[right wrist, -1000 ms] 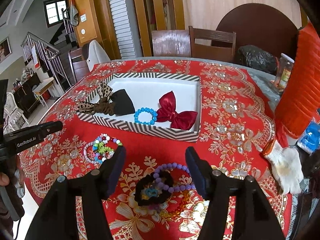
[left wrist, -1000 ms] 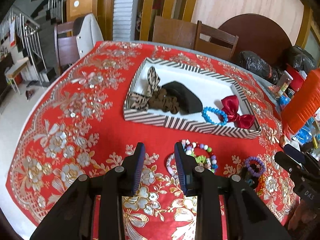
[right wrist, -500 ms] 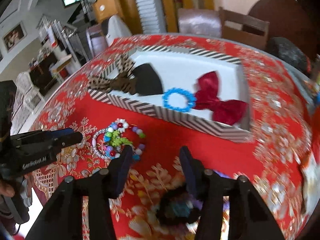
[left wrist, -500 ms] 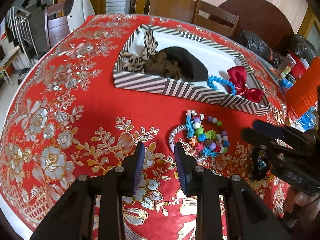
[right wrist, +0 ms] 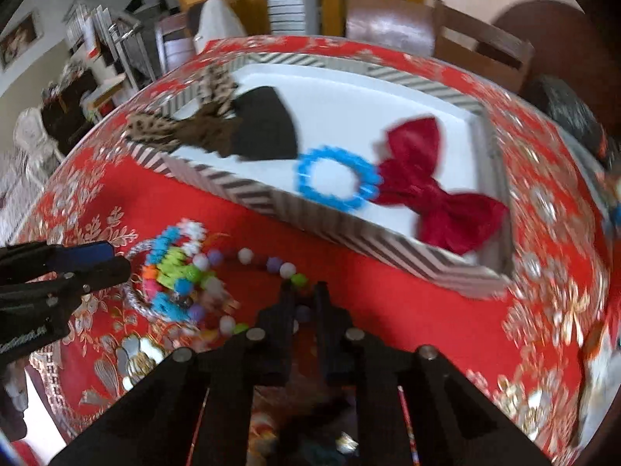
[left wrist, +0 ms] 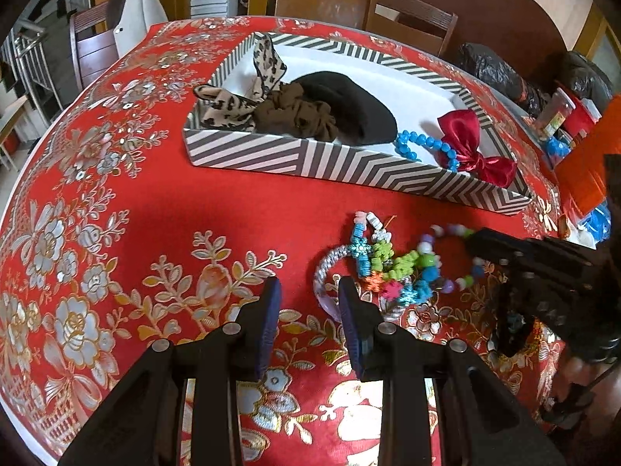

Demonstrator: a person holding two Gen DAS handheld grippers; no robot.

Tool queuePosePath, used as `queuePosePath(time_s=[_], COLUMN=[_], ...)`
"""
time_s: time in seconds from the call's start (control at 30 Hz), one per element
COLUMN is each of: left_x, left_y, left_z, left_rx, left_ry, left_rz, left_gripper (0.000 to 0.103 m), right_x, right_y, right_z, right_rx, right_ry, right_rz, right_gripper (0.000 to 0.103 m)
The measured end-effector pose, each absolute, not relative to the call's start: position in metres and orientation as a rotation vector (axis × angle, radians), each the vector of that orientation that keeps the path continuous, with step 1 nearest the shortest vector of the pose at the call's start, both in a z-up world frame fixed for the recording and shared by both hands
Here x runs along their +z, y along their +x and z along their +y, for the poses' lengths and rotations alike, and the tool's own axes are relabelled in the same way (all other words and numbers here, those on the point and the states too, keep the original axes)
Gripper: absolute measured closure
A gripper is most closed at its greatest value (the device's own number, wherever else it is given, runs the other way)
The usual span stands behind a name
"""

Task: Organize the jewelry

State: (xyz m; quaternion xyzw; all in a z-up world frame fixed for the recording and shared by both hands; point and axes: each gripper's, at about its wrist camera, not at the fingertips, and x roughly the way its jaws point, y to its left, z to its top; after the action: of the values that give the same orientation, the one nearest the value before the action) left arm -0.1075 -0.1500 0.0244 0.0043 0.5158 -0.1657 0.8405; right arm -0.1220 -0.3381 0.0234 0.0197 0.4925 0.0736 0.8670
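**Right tongs have closed in on the bead pile**

Compared with a second ago, your right gripper (right wrist: 303, 296) has dropped down and forward and its jaws have gone from wide apart to nearly pinched together, right at the edge of the pastel bead bracelet (right wrist: 248, 258). The right wrist view is motion-blurred, so you can see beads at the fingertips, but I can't tell whether they're actually clamped. Your left gripper (left wrist: 307, 299) has also slid closer to the pile, and its jaws are released with a clear gap, nothing between them.

In the left wrist view, the heap of bracelets (left wrist: 392, 268) sits right of center on the red floral tablecloth (left wrist: 116, 202): a silver bangle (left wrist: 330, 262) just beside your left fingertip, with blue, green and pink bead strands piled on it. The right tool pokes in from the right edge, touching the pastel loop (left wrist: 450, 233).

The chevron-striped box (left wrist: 330, 159) is in the upper middle, well apart from the pile. Inside it: leopard-print scrunchie (left wrist: 240, 97) at left, brown scrunchie (left wrist: 299, 116) and a black cloth piece (left wrist: 349, 105) next to it, then the blue bead bracelet (left wrist: 423, 143) touching the red satin bow (left wrist: 473, 147) at right.
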Motion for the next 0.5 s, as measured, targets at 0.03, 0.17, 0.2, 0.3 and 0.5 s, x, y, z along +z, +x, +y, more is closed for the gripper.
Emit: queuePosePath(time_s=[0.03,0.17,0.2,0.3,0.5], left_x=[0.025,0.024,0.024,0.023,0.034], left_y=[-0.108,-0.106,-0.106,-0.106,-0.108], left_z=[-0.151,-0.156,-0.157,-0.158,-0.147], left_rx=[-0.348,-0.342,-0.347,-0.374,-0.412], left_ry=[0.015,0.042,0.047,0.043,0.002], left_rz=[1.081,1.076,1.074,1.063,1.048], left_gripper=[0.076,0.075,0.075,0.095,0.099], right_x=[0.023,0.020,0.020,0.020,0.036], right_y=[-0.124,-0.128,-0.128,-0.127,-0.136], right_z=[-0.343,-0.352,-0.353,-0.349,-0.360], right_rx=[0.149,0.150,0.153,0.156,0.159], right_ry=[0.050,0.069,0.074,0.060,0.141], right_rz=[1.031,1.030,1.027,1.015,0.942], right_gripper=[0.093,0.092,0.091,0.089,0.093])
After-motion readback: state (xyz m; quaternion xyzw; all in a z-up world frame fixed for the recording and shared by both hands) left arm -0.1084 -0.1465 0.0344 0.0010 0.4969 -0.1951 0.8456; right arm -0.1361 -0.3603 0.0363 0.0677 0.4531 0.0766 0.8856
